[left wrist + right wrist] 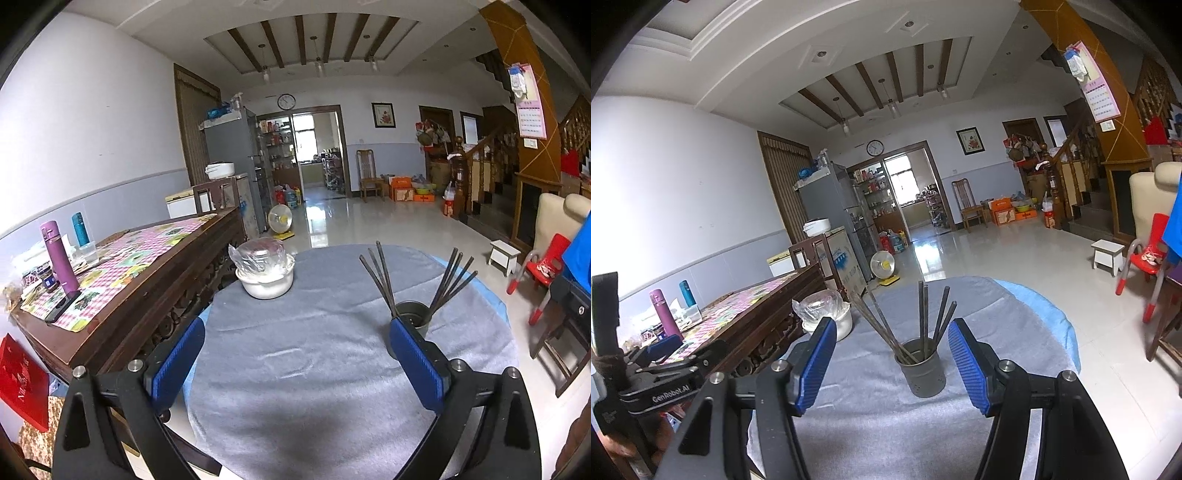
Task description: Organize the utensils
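A grey metal utensil holder (924, 369) stands upright on the round table's grey cloth (886, 424). Several dark chopsticks (923, 314) stand in it, fanned out left and right. My right gripper (892, 354) is open and empty, its blue pads to either side of the holder and a little nearer than it. In the left wrist view the holder (413, 314) with its chopsticks (380, 273) is just behind my right-hand pad. My left gripper (295, 343) is open and empty above the cloth (295, 369). The left gripper's body also shows in the right wrist view (665, 376).
A white bowl with a plastic-wrapped dish on top (266, 269) sits at the table's far left. A wooden sideboard (140, 280) with a checked cloth, a purple flask (61, 258) and a teal flask stands left. A red child's chair (543, 269) and white stool are at right.
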A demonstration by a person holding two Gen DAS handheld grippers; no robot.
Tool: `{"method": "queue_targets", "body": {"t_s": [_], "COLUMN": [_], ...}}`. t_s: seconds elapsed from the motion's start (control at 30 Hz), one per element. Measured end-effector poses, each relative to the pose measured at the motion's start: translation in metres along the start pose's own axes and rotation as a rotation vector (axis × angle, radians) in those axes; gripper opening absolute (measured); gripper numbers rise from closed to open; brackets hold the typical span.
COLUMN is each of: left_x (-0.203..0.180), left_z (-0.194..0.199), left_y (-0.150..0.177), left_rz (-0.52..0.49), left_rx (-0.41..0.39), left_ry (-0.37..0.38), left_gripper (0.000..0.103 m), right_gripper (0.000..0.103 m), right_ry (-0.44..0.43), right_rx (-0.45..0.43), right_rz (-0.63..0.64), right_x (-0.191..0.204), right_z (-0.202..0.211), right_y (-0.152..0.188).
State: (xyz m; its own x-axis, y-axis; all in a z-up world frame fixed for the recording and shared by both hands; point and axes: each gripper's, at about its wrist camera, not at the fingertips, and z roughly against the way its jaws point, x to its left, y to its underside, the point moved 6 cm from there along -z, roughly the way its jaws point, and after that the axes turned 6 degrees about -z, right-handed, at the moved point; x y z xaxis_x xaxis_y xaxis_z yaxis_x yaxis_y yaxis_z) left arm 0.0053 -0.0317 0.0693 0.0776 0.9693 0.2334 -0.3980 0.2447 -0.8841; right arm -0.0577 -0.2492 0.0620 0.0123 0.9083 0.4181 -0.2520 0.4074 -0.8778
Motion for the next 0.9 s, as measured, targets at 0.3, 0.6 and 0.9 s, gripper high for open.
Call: {"method": "queue_targets", "body": {"t_s": [0.3,0.6,0.9], "left_x": [0.016,0.023,0.031], "left_z": [0.001,0.001,0.001], "left_y": [0.003,0.007,0.010], "left_rz": [0.017,0.026,0.034], "left_rx": [-0.009,-0.006,-0.012], "left_ry": [-0.044,-0.057,-0.071], "left_gripper": [0.100,0.100,0.100], "right_gripper": [0.067,0.070,0.070], "right_ry": [-0.004,-0.007,-0.009], "right_rx": [0.027,0.082,0.140], "right_rz": [0.002,0.015,0.034], "right_x": [0.007,0.014,0.022], "right_z": [-0.005,-0.010,-0.016], "right_y": [0.009,0.025,0.044]}}
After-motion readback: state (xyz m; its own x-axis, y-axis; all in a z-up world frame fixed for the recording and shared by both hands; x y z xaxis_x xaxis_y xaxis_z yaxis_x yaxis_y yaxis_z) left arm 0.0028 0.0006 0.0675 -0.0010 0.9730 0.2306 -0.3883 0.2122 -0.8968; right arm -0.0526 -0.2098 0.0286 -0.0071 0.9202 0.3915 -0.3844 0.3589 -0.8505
